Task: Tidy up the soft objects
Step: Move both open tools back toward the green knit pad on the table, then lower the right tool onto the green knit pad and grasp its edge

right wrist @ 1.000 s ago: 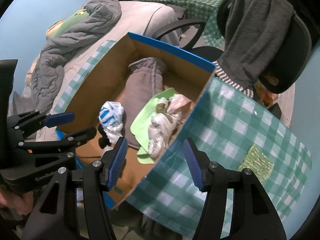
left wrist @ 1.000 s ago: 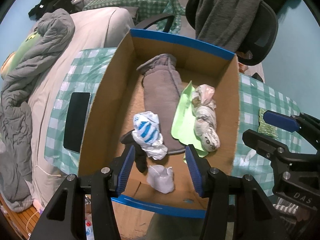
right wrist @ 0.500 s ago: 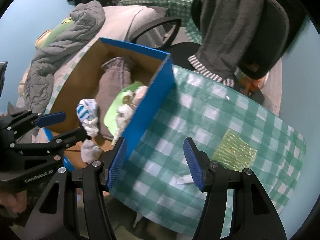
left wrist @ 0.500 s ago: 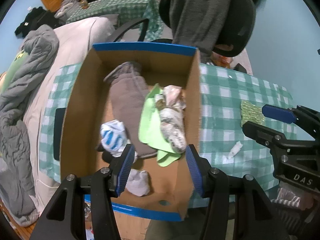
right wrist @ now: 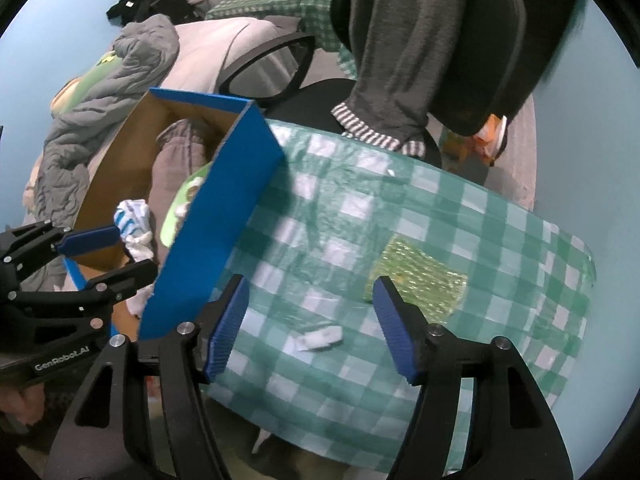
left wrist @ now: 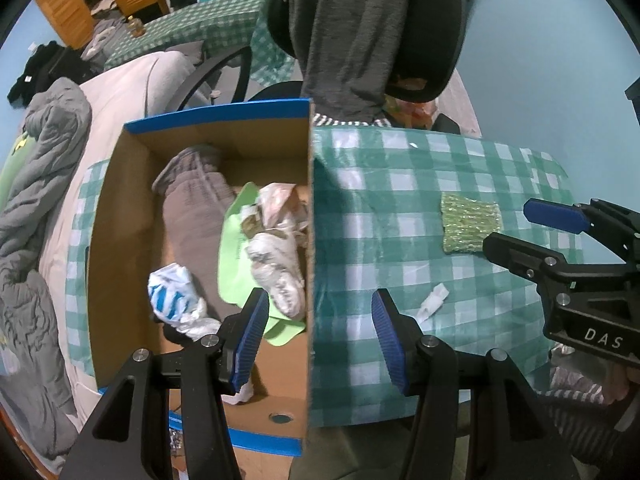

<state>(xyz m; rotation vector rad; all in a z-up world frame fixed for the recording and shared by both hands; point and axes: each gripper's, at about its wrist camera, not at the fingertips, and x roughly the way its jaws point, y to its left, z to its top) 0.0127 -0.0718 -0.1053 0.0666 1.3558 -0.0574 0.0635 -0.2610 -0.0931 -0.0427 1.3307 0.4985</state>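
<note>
Fingers of both the left gripper point(left wrist: 318, 332) and right gripper point(right wrist: 310, 326) are spread and empty; most soft items fill the cardboard box point(left wrist: 200, 132), leaving a green cloth point(right wrist: 416, 276) and white scrap point(right wrist: 320, 336) on the table point(right wrist: 500, 240).

White sock point(left wrist: 240, 392) behind left fingers point(left wrist: 250, 336)

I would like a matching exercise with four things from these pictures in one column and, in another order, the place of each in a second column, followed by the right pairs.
Things:
1. sparkly green cloth
2. blue-and-white striped bundle
3. grey sweater
4. small white scrap

Places:
A. hanging over the back of the office chair
B. inside the cardboard box
C. flat on the checked tablecloth, near the right gripper's right finger
D. on the tablecloth between the right gripper's open fingers

Pairs: 1-C, 2-B, 3-A, 4-D
</note>
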